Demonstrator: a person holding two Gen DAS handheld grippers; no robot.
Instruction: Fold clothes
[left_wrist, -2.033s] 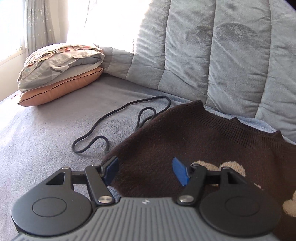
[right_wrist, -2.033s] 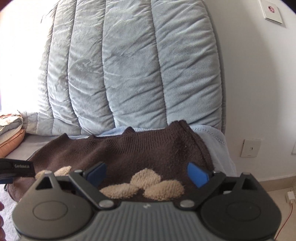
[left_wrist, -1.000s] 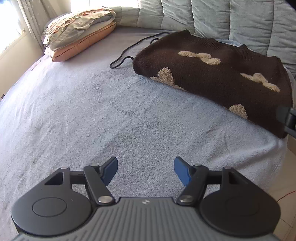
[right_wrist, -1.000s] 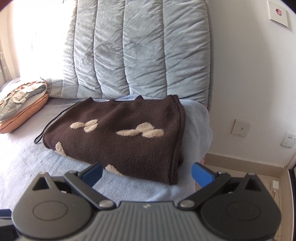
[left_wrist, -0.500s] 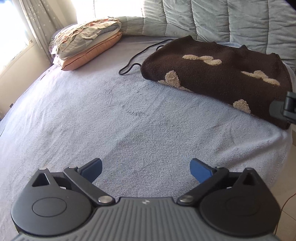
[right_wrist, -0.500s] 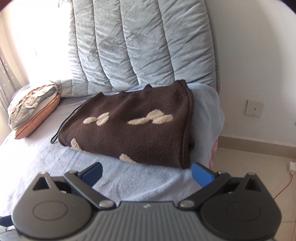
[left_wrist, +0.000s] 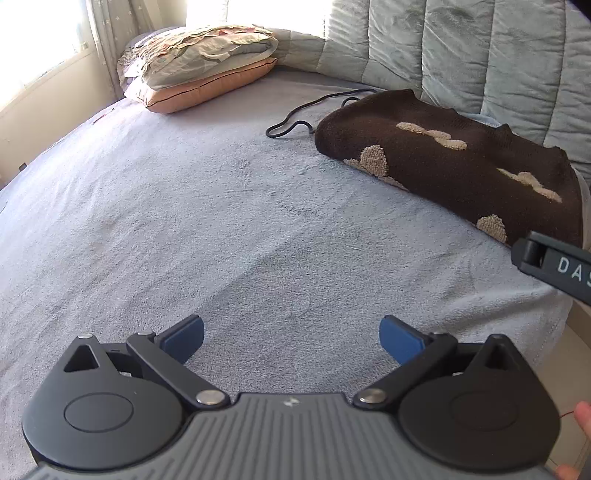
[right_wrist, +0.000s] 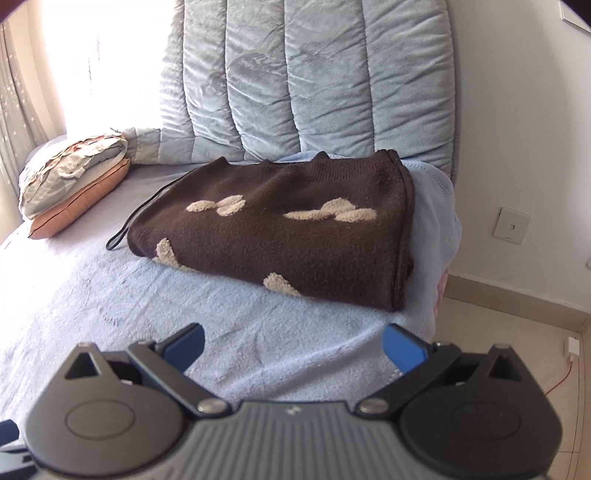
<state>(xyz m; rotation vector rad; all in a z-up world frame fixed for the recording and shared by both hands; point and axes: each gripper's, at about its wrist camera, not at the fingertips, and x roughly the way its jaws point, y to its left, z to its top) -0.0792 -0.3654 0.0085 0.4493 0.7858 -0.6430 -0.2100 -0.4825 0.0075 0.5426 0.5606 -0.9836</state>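
A brown knitted sweater (left_wrist: 454, 166) with beige fluffy patches lies folded into a rectangle near the bed's corner, close to the padded headboard; the right wrist view shows the sweater (right_wrist: 280, 236) from the front. My left gripper (left_wrist: 291, 338) hovers wide open over bare blanket, well short of the sweater, nothing between its blue pads. My right gripper (right_wrist: 293, 345) is also wide open and holds nothing, above the blanket in front of the sweater. Part of the right gripper's black body (left_wrist: 554, 266) juts in at the right edge of the left wrist view.
A light blue blanket (left_wrist: 184, 229) covers the bed. Two stacked pillows (left_wrist: 199, 74) lie at the far left. A black cord (left_wrist: 314, 110) curls beside the sweater. The quilted headboard (right_wrist: 306, 81) stands behind. The bed's edge and tiled floor (right_wrist: 517, 332) with wall sockets lie right.
Both grippers have drawn back from the sweater, which now lies free and folded on the bed. The left gripper's jaws have spread wider. The views have swung a little.
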